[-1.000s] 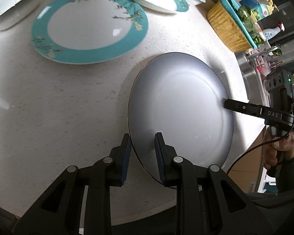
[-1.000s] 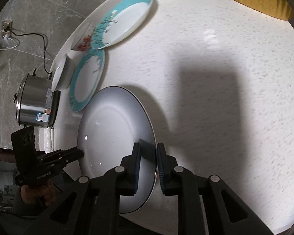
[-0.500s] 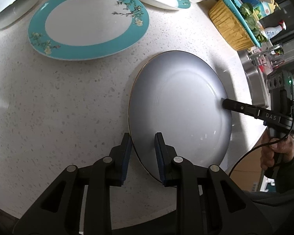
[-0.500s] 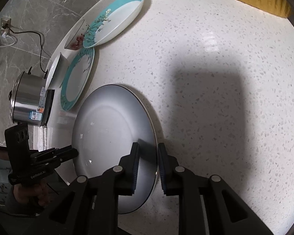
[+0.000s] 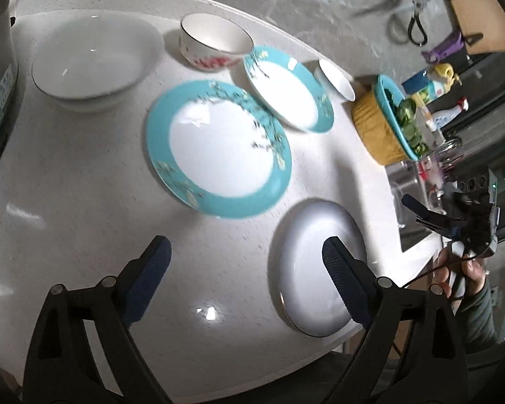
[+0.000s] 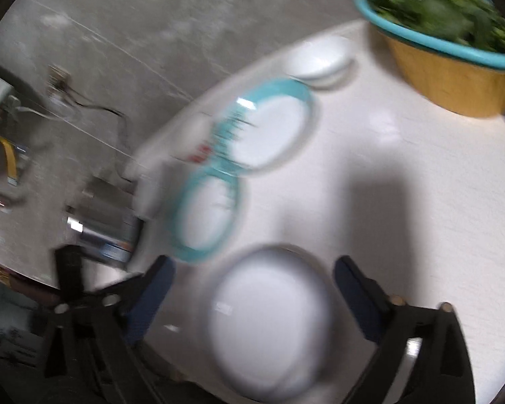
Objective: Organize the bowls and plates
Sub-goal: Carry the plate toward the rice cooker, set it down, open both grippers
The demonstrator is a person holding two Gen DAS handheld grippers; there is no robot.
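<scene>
White plate (image 5: pixel 314 269) lies flat on the counter (image 5: pixel 67 208), free; left gripper (image 5: pixel 245 259) and right gripper (image 6: pixel 254 277) have just spread wide, holding nothing.

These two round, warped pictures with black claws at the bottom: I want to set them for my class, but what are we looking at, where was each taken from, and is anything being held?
No robot here: a person holds a hand-held claw in each hand, with a wide-angle camera on each looking along its fingers. One picture is from the left claw, the other, blurred, from the right claw.

On the white counter lie a plain white plate near the edge, a large teal-rimmed plate, a smaller teal-rimmed plate, a wide white bowl, a bowl with red flowers, a small white bowl and a yellow basket of greens.

Nothing is held. Both claws have just been opening and stand wide; the white plate rests on the counter.
</scene>
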